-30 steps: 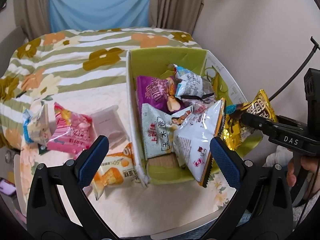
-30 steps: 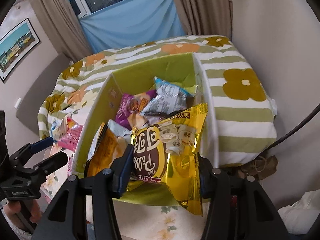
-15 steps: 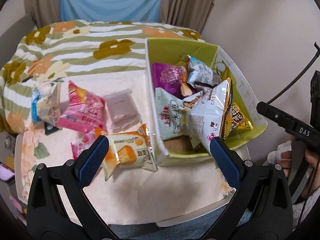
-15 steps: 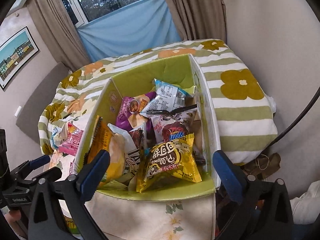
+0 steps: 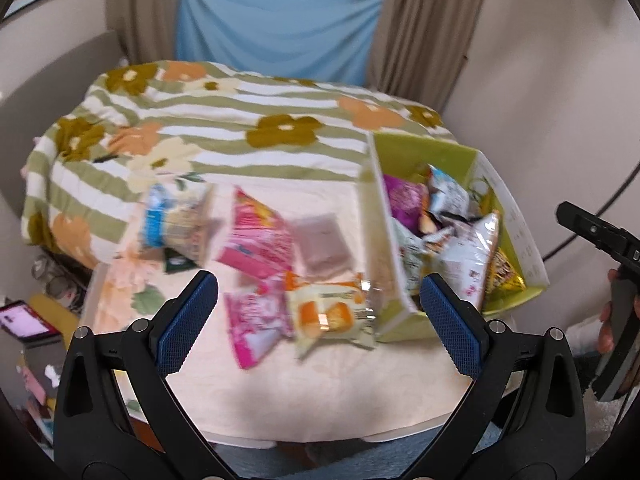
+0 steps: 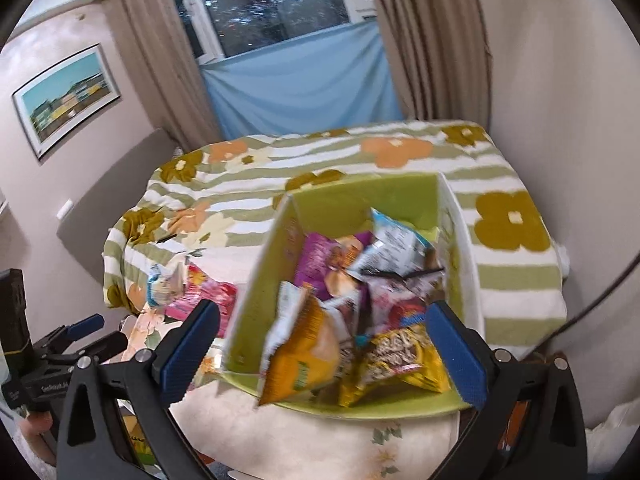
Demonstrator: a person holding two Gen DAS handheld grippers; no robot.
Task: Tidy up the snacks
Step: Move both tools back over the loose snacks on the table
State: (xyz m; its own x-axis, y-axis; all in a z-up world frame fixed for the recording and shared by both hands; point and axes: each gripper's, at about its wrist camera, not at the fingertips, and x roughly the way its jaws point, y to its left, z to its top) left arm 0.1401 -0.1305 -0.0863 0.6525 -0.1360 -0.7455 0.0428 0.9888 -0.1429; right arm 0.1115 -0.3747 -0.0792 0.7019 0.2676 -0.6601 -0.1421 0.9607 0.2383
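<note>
In the right wrist view, the right gripper (image 6: 320,344) stood with its blue-padded jaws spread wide and nothing between them. Just beyond and below them, a yellow chocolate-cookie packet (image 6: 400,364) lay at the near end of the green storage box (image 6: 360,196), touching an orange-and-white chip bag (image 6: 300,344) that leaned beside it. Deeper in the box sat a purple packet (image 6: 320,258) and a grey foil packet (image 6: 396,248).

In the left wrist view, the left gripper (image 5: 318,320) was also wide apart and empty, hovering over loose snacks on the cream tablecloth (image 5: 320,392): a pale green packet with an orange cake picture (image 5: 332,316) nearest, then pink packets (image 5: 256,240), a mauve pouch (image 5: 320,236) and a blue-and-white packet (image 5: 176,220) farther off. The box lay to the right of these.

A second earlier the right jaws had been clamped on the yellow packet above the box; it now rested inside, released. The left gripper's view had shifted from the box toward the loose snacks.
</note>
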